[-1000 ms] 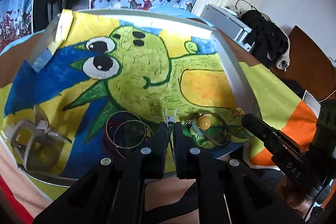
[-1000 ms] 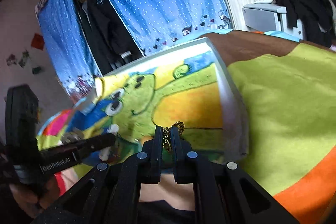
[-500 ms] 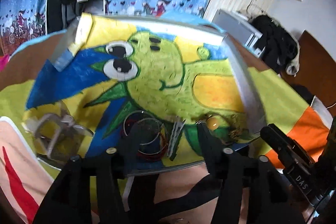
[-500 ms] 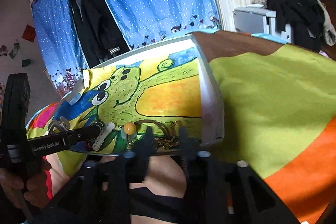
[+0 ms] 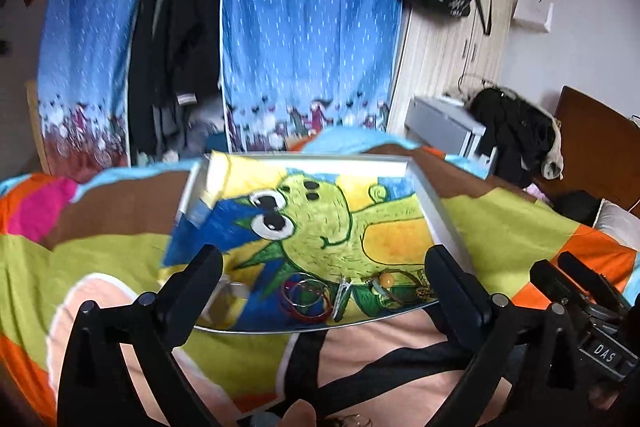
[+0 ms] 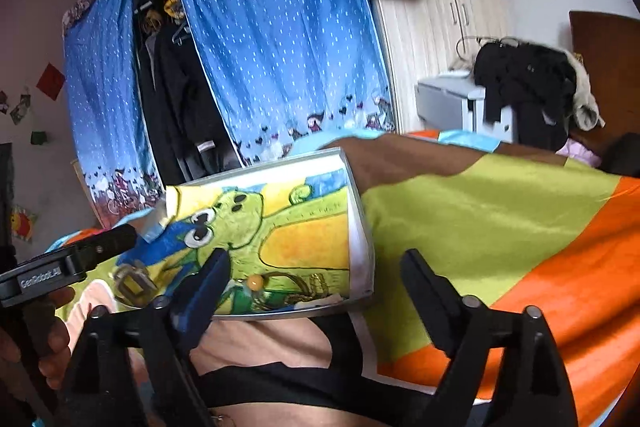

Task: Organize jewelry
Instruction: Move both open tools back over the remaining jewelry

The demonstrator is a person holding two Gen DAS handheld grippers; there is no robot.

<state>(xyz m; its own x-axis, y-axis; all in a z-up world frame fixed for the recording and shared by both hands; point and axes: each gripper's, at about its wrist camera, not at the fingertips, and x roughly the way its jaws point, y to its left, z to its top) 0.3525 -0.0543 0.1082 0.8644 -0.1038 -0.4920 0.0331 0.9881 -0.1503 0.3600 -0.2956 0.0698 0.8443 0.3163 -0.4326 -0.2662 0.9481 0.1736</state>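
The left hand-held gripper [image 5: 324, 279] and the right hand-held gripper [image 6: 316, 279] have both just been opening and now gape wide, gripping nothing. Along the near edge of the white-framed dinosaur painting [image 5: 400, 169] on the bed lie thin red and silver bangles [image 5: 306, 297], a small silver clip [image 5: 342, 297], an orange-beaded bracelet [image 5: 387, 281] and a gold chain [image 6: 316, 285].

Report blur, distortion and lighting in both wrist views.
Left wrist view: motion blur smears the bangles and hair clip along the tray's near edge; fisheye bends the curtain. Right wrist view: sharper, though the gold chain is soft; even daylight, dark corner vignetting.
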